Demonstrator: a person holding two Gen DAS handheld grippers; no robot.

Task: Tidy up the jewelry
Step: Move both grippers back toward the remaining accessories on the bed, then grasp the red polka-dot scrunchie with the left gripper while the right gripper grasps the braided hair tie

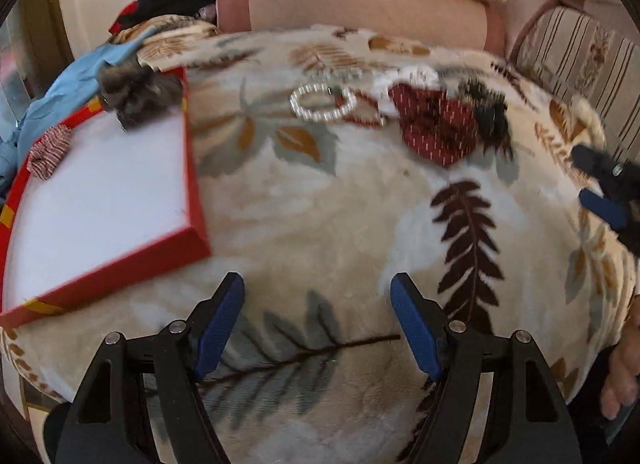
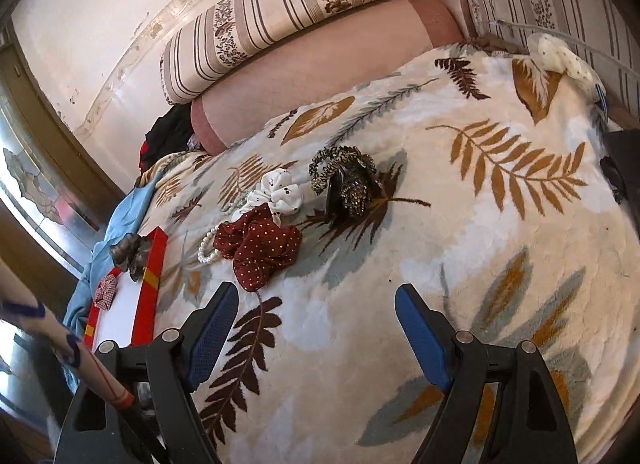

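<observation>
A red box lid with a white inside point(image 1: 100, 199) point(image 2: 120, 316) lies on the leaf-print blanket point(image 1: 320, 232) at the left. In it lie a grey-brown scrunchie point(image 1: 136, 91) point(image 2: 128, 250) and a small red-checked scrunchie point(image 1: 48, 151) point(image 2: 106, 291). On the blanket lie a pearl bracelet point(image 1: 322, 103) point(image 2: 206, 250), a dark red dotted scrunchie point(image 1: 434, 123) point(image 2: 260, 246), a white dotted scrunchie point(image 2: 276, 191) and a leopard scrunchie with a dark clip point(image 2: 344, 179). My left gripper point(image 1: 318, 304) is open and empty above the blanket. My right gripper point(image 2: 316, 312) is open and empty; it also shows in the left wrist view point(image 1: 600, 183).
A pink bolster point(image 2: 320, 75) and striped cushions point(image 2: 280, 15) line the back. Blue cloth point(image 1: 60, 79) lies behind the lid. A white dotted cloth point(image 2: 560, 55) sits at the far right. A person's hand point(image 1: 622, 376) is at the right edge.
</observation>
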